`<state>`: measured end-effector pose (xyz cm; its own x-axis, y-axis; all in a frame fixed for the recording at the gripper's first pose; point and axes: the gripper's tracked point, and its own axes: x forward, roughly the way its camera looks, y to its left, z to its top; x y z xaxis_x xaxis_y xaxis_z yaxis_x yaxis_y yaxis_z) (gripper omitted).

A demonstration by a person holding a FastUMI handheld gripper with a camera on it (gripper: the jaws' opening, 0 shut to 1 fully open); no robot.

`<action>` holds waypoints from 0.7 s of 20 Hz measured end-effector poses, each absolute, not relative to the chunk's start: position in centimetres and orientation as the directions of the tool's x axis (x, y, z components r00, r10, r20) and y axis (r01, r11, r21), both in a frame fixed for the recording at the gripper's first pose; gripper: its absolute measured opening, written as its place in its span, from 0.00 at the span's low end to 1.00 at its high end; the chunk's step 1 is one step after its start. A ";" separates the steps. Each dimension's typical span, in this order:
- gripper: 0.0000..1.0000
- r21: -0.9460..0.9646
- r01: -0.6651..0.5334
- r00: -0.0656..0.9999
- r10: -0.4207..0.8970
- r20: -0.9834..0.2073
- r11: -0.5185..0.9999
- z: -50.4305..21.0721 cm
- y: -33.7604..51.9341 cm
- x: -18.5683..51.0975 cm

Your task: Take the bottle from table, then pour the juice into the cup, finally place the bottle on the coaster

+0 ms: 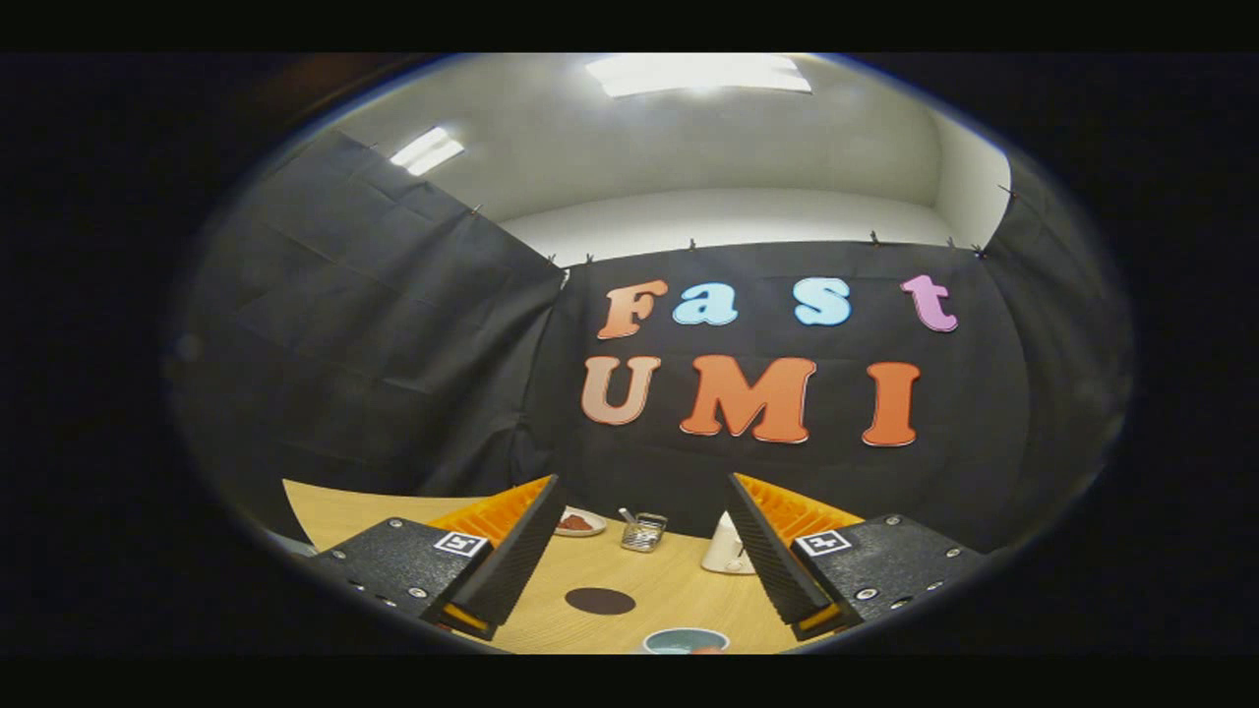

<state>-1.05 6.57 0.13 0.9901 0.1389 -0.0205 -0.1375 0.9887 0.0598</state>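
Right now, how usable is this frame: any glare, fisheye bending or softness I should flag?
Gripper view: ceiling lights blow out to white glare; the fisheye bows the table edge and the booth's wall; the table's small things, coaster, cup and white bottle, are sharp enough to spot but too small for detail; the open gripper holds nothing.

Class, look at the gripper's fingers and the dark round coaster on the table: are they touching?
Apart. The gripper view shows the open gripper with bare table between its fingers and the coaster, which lies flat between them.
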 end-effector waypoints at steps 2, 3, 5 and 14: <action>0.98 0.069 -0.154 0.987 0.156 -0.024 0.986 -0.2 7.7 -1.2; 0.98 0.069 -0.161 0.986 0.163 -0.026 0.985 -0.3 8.2 -1.2; 0.98 0.079 -0.175 0.984 0.178 -0.033 0.981 -0.5 9.3 -1.3; 0.98 0.195 -0.206 0.957 0.239 -0.165 0.959 -5.1 15.5 -1.5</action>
<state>-1.49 15.45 -5.10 0.9570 0.2386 -0.1647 -0.2056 0.9591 0.1946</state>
